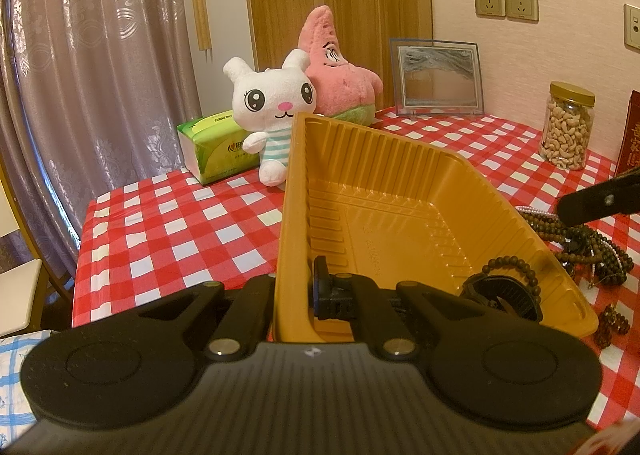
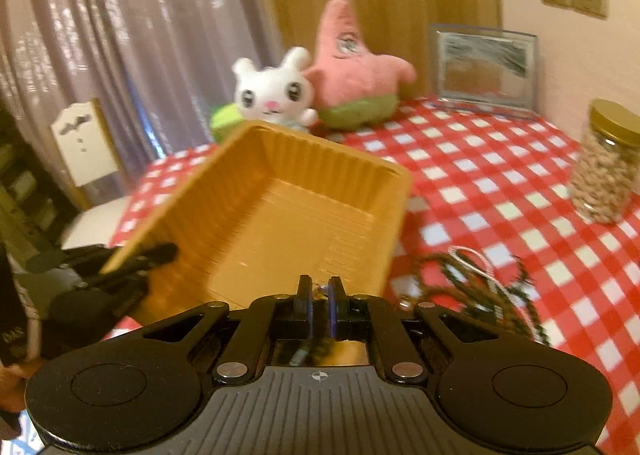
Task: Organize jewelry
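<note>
The right gripper (image 2: pixel 320 297), jaws narrowly pinched on a small dangling trinket, has the gold tray (image 2: pixel 280 195) at twelve o'clock, its wall clamped by the left gripper (image 1: pixel 294 287).

No legible text anywhere.

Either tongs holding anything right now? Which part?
Left tongs clamp the yellow tray by its near rim. Right tongs pinch something small, too blurred to identify.

bunny plush (image 1: pixel 272 103) | pink star plush (image 1: pixel 340 67) | cashew jar (image 1: pixel 568 127) (gold lid) | tissue pack (image 1: pixel 216 147)
</note>
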`<state>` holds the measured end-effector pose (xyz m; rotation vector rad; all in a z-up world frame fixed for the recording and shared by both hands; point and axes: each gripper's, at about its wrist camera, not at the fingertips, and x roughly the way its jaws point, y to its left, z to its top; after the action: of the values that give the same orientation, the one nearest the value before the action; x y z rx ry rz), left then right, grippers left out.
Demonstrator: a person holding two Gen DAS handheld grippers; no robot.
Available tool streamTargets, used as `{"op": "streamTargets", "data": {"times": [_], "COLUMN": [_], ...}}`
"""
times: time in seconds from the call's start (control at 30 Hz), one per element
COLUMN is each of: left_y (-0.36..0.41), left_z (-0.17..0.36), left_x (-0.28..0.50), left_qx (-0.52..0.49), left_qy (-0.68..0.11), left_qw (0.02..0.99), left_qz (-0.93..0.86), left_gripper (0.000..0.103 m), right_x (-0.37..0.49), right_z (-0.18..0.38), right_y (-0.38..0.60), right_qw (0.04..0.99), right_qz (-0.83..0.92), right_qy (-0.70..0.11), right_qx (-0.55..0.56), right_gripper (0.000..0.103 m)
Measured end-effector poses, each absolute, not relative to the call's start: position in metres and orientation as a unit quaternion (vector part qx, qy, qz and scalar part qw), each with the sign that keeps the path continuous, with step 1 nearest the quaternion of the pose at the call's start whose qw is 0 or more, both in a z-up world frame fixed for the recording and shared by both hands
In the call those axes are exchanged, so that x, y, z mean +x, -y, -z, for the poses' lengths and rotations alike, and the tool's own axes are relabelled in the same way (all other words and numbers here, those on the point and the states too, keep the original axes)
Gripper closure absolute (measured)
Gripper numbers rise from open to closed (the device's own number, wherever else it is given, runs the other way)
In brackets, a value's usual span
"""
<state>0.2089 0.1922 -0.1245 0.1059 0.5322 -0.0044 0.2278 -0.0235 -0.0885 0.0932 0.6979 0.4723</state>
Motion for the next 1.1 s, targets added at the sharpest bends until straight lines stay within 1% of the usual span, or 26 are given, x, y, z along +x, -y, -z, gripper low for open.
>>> {"op": "streamTargets", "data": {"times": [0.3,0.67,0.77,0.83,0.93,1.1], "left_y": [-0.192,-0.192,-0.192,-0.191,-0.19,-0.19], "left_z": [0.124,0.124,0.124,0.124,0.123,0.123], "left_x": [0.209,0.21,0.21,0.21,0.211,0.211], "left_qx": [0.052,0.052,0.052,0.051,0.051,0.051], "left_qy": [-0.263,-0.263,-0.263,-0.263,-0.263,-0.263], "left_qw": [0.963,0.963,0.963,0.963,0.963,0.963], "left_qz": [0.002,0.002,0.002,0.001,0.001,0.001], "left_gripper": [0.101,0.101,0.101,0.101,0.101,0.101], "right_x": [0.233,0.243,0.244,0.242,0.236,0.223], "right_z": [0.104,0.117,0.117,0.116,0.113,0.107], "right_y": [-0.021,-0.042,-0.039,-0.035,-0.023,0.004], "right_qw": [0.894,0.898,0.898,0.897,0.896,0.898], "right_qz": [-0.287,-0.29,-0.289,-0.289,-0.288,-0.275], "right_qy": [-0.342,-0.33,-0.332,-0.335,-0.336,-0.341], "right_qx": [0.027,0.008,0.012,0.015,0.023,0.036], "right_gripper": [0.096,0.095,0.091,0.084,0.081,0.08]}}
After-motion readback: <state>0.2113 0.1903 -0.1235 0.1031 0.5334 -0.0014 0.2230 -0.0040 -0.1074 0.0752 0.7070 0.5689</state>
